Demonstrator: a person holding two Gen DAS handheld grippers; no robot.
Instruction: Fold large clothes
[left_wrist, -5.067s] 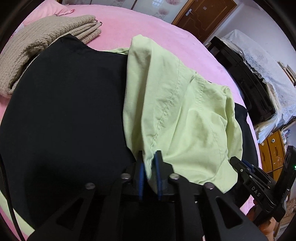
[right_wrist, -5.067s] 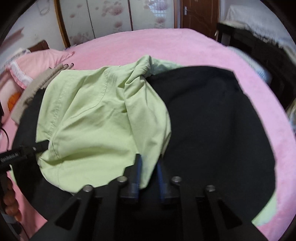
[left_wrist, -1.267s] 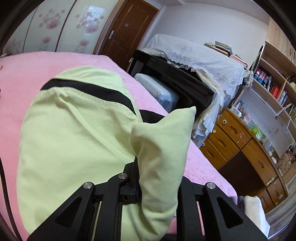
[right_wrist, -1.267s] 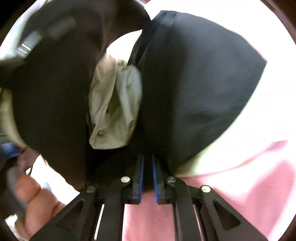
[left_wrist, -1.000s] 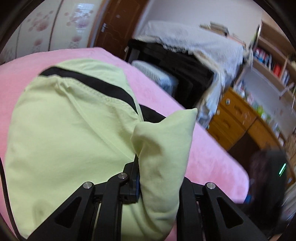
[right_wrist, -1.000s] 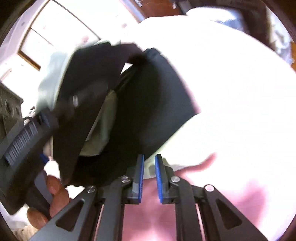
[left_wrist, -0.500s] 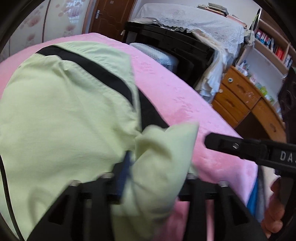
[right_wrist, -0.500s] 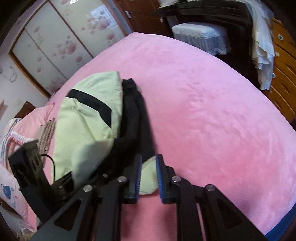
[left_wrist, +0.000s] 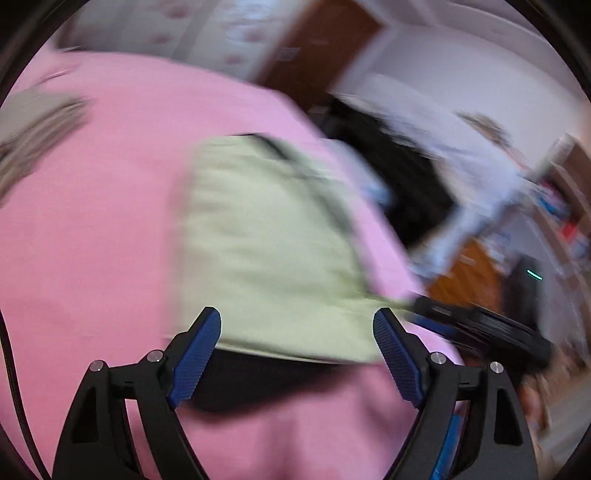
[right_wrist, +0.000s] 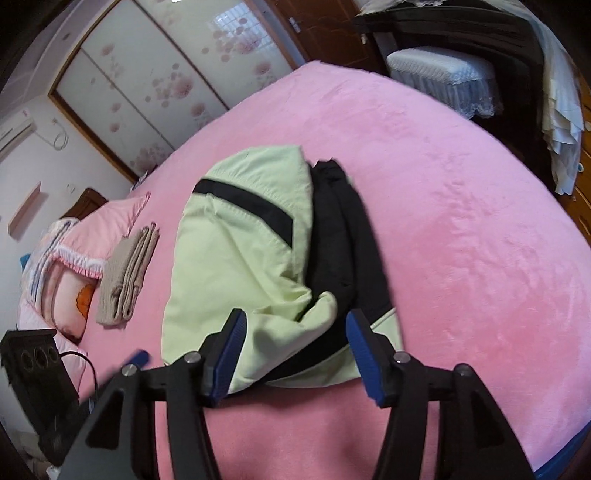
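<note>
Folded garment (right_wrist: 240, 258) lies on bed (right_wrist: 461, 240), sweater (right_wrist: 127, 273) left.

The left wrist view is heavily smeared by motion blur; the right wrist view is sharp and evenly daylit. Both bend strongly toward their dark round edges, with soft shadows only.

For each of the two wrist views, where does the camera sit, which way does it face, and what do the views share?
Left wrist view: sits on the left hand-held gripper, looking down along its open fingers at the blurred green and black garment on the pink bed; the right hand-held gripper shows at right.
Right wrist view: sits on the right hand-held gripper, jaws open, looking down over the garment, a folded beige knit and pillows.
Shared: garment, bed, knit.
</note>
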